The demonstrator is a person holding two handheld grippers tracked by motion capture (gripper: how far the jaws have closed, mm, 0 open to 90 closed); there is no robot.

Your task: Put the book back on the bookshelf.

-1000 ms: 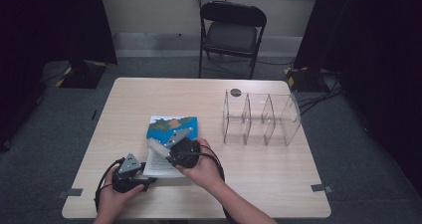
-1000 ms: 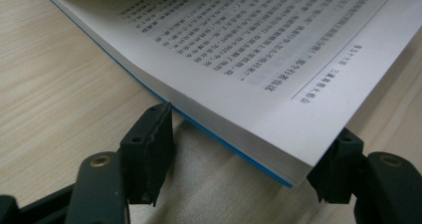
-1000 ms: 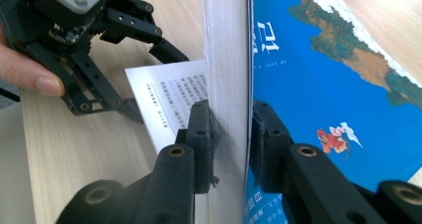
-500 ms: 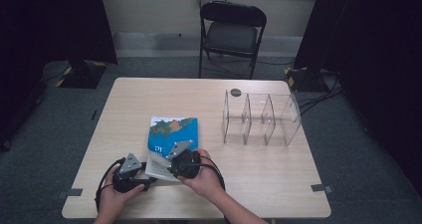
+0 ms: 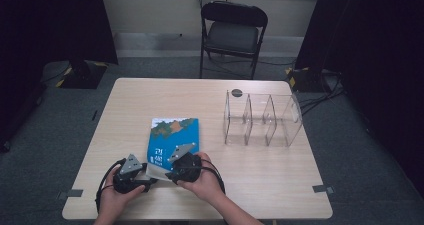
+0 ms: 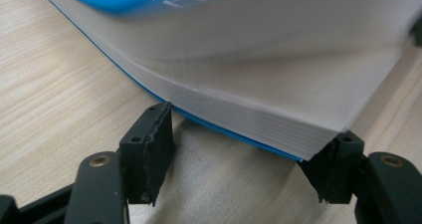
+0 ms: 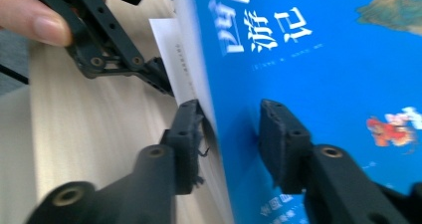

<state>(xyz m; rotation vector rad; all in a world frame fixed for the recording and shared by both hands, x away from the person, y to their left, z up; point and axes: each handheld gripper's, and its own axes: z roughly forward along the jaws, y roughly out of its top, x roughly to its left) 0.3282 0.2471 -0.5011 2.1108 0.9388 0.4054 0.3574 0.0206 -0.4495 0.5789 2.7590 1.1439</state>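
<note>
A blue paperback book lies on the table's near left part. My left gripper lies level at its near left corner. In the left gripper view the page block sits between the jaws and both pads touch it, so the left gripper is shut on the book. My right gripper is at the book's near edge. Its jaws have just been opening: one jaw is under the pages and the other stands off the blue cover, so the right gripper is open around that edge. A loose white page juts out toward the left gripper.
A clear acrylic divider rack stands on the table's right half, with a small dark disc behind it. A black folding chair stands beyond the far edge. Tape marks sit near the front corners.
The right hand has sunk toward the near edge and the lifted book cover has come down flatter. The right jaws stand wider apart than before. The left gripper has stayed put.
</note>
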